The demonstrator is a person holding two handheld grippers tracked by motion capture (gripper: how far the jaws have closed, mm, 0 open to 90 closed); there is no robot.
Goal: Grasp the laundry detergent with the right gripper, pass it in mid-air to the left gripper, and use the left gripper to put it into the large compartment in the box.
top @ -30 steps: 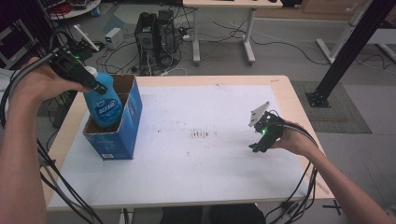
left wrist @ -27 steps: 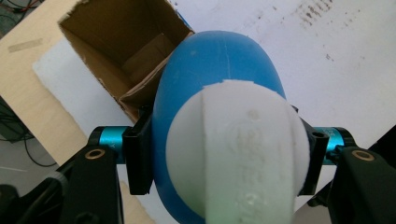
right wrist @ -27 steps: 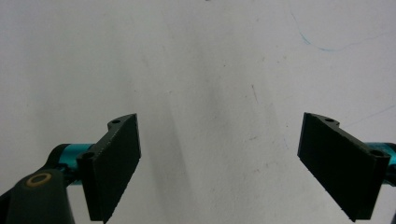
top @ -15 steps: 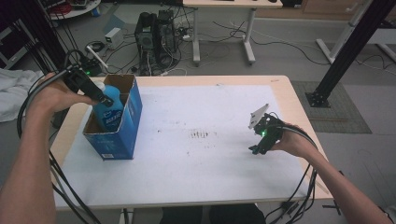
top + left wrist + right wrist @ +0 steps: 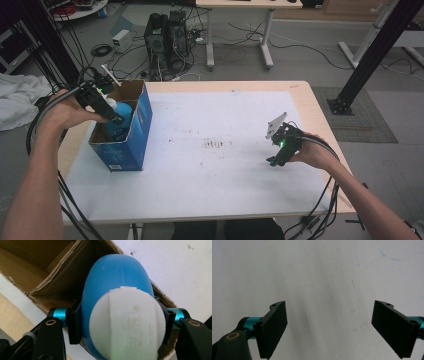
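A blue bottle [image 5: 120,117] with a white cap [image 5: 127,322] stands mostly sunk inside the open blue cardboard box [image 5: 135,140] at the table's left. My left gripper [image 5: 112,116] is shut on the bottle's neck, its pads pressing both sides just below the cap [image 5: 120,322]. At the table's right my right gripper [image 5: 274,161] rests low over the white table cover, open, with nothing between its black pads [image 5: 274,327].
The white cover [image 5: 225,170] spreads over the wooden table, with dark smudges [image 5: 214,145] near its middle. Cables trail from both grippers off the front edge. Computer towers [image 5: 162,35] and a black frame post [image 5: 372,50] stand on the floor beyond the table.
My left hand has lowered the bottle from above the box down into it. The right gripper has kept still.
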